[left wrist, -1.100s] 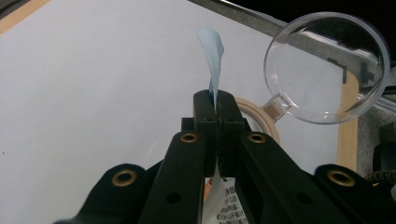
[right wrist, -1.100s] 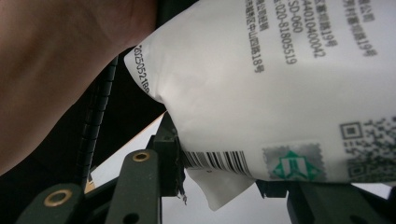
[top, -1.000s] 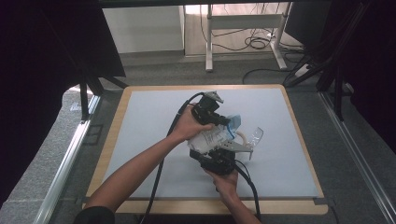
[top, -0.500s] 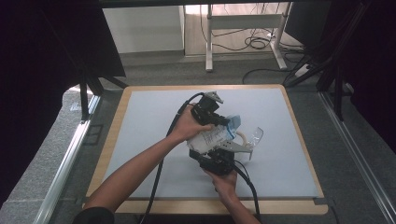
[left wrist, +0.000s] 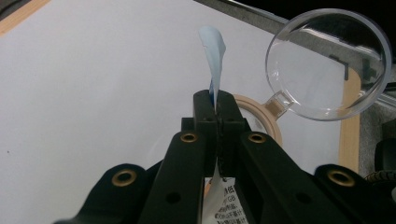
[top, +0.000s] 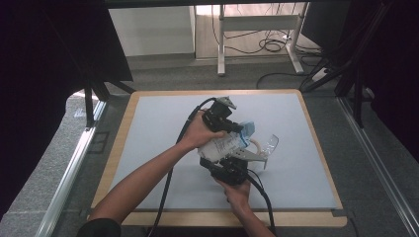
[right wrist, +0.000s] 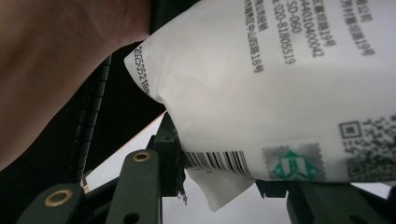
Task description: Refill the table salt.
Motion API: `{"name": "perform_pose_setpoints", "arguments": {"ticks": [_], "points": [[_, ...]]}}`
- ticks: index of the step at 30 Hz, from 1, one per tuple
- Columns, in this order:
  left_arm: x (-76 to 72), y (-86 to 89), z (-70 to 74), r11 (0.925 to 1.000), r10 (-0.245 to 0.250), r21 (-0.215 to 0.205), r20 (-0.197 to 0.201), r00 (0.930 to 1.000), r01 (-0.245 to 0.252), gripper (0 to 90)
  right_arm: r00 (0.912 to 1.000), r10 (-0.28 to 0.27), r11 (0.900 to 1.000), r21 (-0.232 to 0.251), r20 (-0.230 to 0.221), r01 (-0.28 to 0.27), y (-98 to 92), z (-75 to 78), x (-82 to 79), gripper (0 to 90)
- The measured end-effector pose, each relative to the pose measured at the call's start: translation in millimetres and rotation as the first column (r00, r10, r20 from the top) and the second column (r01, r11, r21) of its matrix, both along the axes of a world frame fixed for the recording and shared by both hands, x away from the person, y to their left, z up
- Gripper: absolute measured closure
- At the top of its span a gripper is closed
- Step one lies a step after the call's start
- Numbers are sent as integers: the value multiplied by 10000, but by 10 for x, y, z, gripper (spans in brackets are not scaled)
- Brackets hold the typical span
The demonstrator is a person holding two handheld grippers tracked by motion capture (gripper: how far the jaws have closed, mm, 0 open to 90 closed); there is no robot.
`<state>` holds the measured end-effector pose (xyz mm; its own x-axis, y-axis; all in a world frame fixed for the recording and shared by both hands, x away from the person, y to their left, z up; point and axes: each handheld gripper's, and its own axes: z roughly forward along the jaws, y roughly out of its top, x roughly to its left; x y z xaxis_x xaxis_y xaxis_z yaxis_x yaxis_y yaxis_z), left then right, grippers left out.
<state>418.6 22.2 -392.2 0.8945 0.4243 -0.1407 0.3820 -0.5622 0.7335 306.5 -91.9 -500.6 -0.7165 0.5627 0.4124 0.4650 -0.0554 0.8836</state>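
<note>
A white printed packet [top: 226, 144] with a blue top edge hangs in the air between both grippers over the grey mat. In the left gripper view my left gripper [left wrist: 215, 101] is shut on the packet's thin blue flap [left wrist: 213, 51], which stands up past the jaws. In the high view the left gripper [top: 241, 129] is at the packet's upper end. My right gripper [right wrist: 219, 173] is shut on the packet [right wrist: 280, 88] at its lower sealed edge near the barcode, and in the high view the right gripper [top: 223, 159] sits just below the packet.
A round tan-rimmed container [left wrist: 258, 117] with a hinged clear lid [left wrist: 329, 65] standing open lies just beyond the packet; in the high view the lid [top: 269, 143] is right of the grippers. The grey mat [top: 158, 128] has a wooden border [top: 121, 143].
</note>
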Motion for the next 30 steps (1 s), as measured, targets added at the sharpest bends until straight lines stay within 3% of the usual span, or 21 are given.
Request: {"name": "perform_pose_setpoints", "arguments": {"ticks": [30], "points": [[1,-36,28,9997,-113,212,65,9999,111,900,9994,-339,9993,170,82,337,28,9,-18,598]]}}
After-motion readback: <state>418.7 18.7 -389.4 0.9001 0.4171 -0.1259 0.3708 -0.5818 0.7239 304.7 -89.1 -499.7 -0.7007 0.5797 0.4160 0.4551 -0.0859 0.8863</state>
